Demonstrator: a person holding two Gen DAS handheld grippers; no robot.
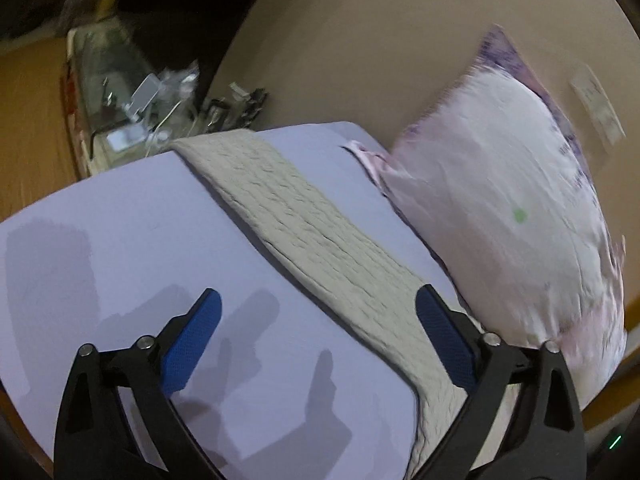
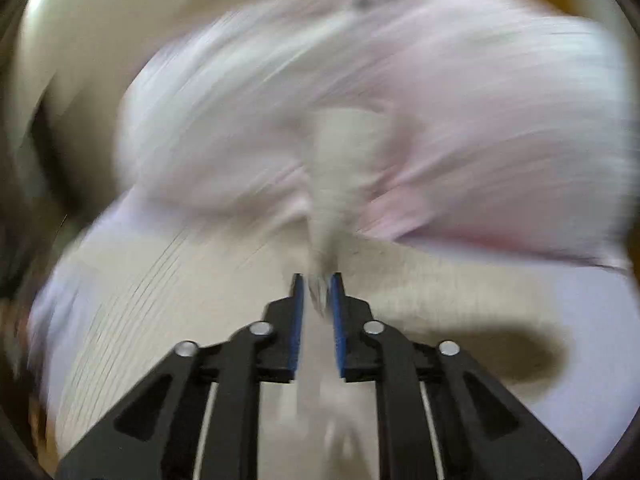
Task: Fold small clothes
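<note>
R wrist view badly motion-blurred: pink pillow (image 2: 400,92) just streaks. L view: cream knit cloth (image 1: 320,240) cut off at bottom edge; clutter (image 1: 160,100) behind bed too small to ID.

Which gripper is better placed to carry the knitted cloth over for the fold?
Probably the right gripper: it pinches the cream knitted cloth. The left gripper is open, holding nothing.

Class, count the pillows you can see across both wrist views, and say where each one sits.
1. The pillow leans against the beige wall at the far edge of the lavender sheet, beside the cream knit garment. The blurred right wrist view may hide others.
</note>
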